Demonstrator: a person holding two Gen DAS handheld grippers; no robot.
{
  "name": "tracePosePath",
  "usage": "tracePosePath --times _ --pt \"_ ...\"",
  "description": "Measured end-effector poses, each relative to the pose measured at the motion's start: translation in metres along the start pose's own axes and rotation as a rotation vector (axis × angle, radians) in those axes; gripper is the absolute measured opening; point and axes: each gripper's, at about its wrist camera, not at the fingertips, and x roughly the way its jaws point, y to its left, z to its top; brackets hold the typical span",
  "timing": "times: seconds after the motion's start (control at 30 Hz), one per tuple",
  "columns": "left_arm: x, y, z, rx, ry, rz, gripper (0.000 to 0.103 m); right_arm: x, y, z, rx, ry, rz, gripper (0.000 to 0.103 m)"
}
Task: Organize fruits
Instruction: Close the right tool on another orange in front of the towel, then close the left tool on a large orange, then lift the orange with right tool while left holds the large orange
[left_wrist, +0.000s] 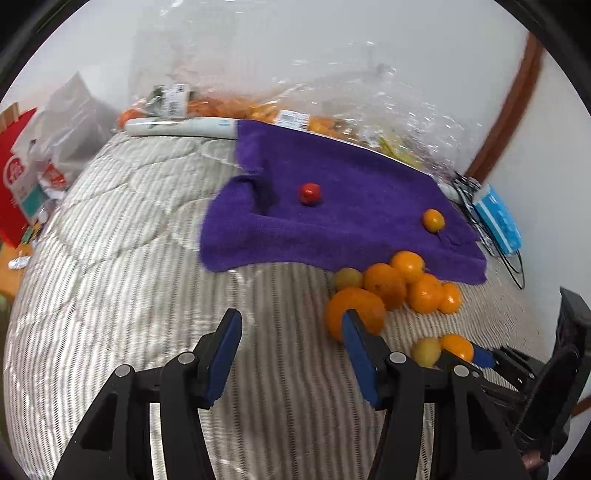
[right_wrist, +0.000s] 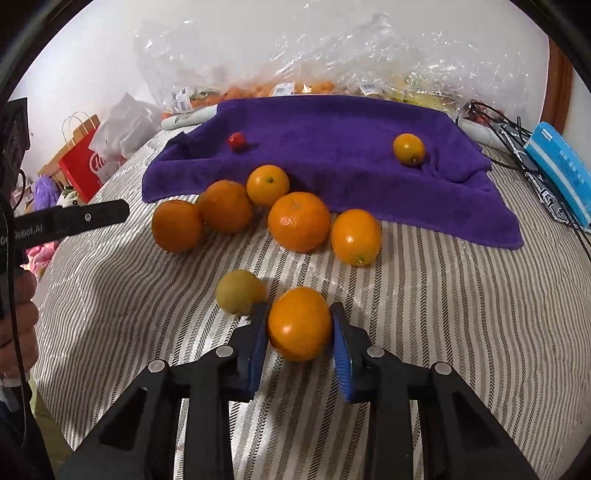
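My right gripper (right_wrist: 299, 325) is shut on a small orange fruit (right_wrist: 299, 323) on the striped cover; both blue pads press its sides. A pale yellow fruit (right_wrist: 240, 291) lies just left of it. Beyond them sit several oranges (right_wrist: 298, 221) in a loose row in front of the purple towel (right_wrist: 332, 162). On the towel rest a small red fruit (right_wrist: 236, 140) and a small orange fruit (right_wrist: 408, 148). My left gripper (left_wrist: 291, 332) hangs open above the cover with nothing between its pads, its right finger in front of a large orange (left_wrist: 356, 310).
Clear plastic bags of fruit (right_wrist: 295, 55) lie behind the towel against the wall. A blue box (right_wrist: 561, 173) and black cables (right_wrist: 509, 125) sit at the right. A red paper bag (right_wrist: 81, 162) stands at the far left. A hand (right_wrist: 18, 325) holds the left gripper's handle.
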Motion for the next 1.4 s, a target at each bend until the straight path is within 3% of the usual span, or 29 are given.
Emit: tracePosePath --times 0.2,0.5,0.73,0.87,1.4 --pt "0.004 -0.023 0.001 0.078 -0.004 -0.069 0.054 -0.007 -0.019 0.001 0.005 -0.032 -0.033 0.032" --pt "0.030 -0.038 0.002 0.117 0.026 -0.065 0.054 -0.004 -0.062 0.003 0.097 -0.059 -0.062 0.032" --pt "0.044 -0.042 -0.001 0.145 0.027 -0.062 0.052 -0.003 -0.058 0.002 0.073 -0.062 -0.071 0.032" --pt "0.048 -0.043 -0.002 0.159 0.026 -0.062 0.043 -0.004 -0.061 0.001 0.087 -0.066 -0.052 0.032" --pt "0.043 -0.038 -0.003 0.130 0.024 -0.075 0.042 -0.004 -0.063 0.001 0.099 -0.070 -0.035 0.032"
